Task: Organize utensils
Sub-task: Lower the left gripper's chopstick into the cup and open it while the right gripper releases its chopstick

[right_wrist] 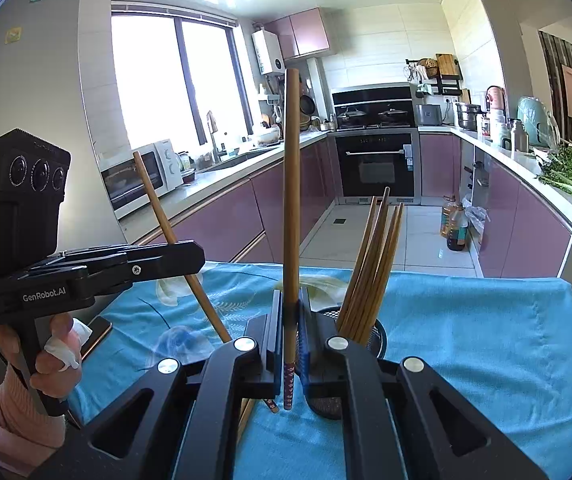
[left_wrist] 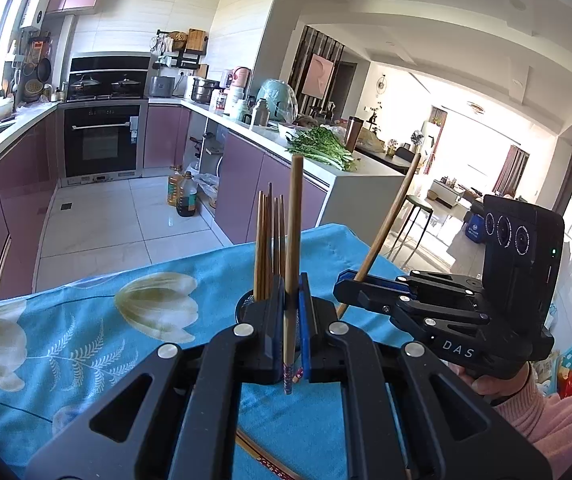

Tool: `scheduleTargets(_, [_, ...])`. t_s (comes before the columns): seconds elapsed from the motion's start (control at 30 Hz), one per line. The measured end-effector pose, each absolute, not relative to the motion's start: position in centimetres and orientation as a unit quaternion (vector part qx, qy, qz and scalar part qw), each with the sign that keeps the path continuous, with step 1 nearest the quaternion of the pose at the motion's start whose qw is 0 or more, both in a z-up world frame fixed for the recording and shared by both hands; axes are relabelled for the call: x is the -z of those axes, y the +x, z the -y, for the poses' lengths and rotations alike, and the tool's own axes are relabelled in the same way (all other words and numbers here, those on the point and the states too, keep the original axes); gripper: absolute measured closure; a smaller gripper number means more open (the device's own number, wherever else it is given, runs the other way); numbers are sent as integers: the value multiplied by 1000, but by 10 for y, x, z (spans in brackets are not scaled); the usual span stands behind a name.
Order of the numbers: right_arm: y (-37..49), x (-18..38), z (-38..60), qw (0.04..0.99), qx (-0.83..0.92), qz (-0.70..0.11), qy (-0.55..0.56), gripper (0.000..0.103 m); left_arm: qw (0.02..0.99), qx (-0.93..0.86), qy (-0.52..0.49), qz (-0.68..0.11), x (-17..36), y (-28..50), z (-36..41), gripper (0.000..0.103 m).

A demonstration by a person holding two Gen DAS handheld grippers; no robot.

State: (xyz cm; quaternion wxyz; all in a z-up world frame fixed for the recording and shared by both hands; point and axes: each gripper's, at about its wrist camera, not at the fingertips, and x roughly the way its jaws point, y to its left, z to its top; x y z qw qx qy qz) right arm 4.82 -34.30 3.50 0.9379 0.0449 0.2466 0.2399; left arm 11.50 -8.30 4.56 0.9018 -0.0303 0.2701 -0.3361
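Left gripper point(left_wrist: 293, 312): jaws clamped on chopstick point(left_wrist: 295, 240), upright, pinched low near patterned end. Right gripper point(right_wrist: 292, 316): jaws clamped on second chopstick point(right_wrist: 291, 200), same low pinch. Likely light, stiff, smooth wood; prone to pivot or slip, better gripped nearer middle. Mesh holder point(right_wrist: 378, 338) at 1 o'clock beyond right gripper, chopstick bundle point(right_wrist: 374, 264) inside, on blue cloth point(right_wrist: 486, 340).

Holder point(left_wrist: 248, 304) mostly hidden behind claw, loose chopstick point(left_wrist: 270, 462) cut off — bottom edge.
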Motion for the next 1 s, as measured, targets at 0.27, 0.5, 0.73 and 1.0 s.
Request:
scheduleTargets(0.27, [49,-36,344,938,-240,-245,44,97,903,335,-29,-267,-50,115,85,96])
scheduleTargets(0.5, [52,-41,343,939,-241,-241,42,97,905,334,-26,-261,-58,117,88,96])
scheduleTargets(0.73, [53,-44,343,940,-240,-238,41,97,907,334,-22,-256,-64,119,91,96])
scheduleTargets(1.0, [54,-50,341,943,-239,-229,39,97,908,334,-19,-250,-70,120,95,96])
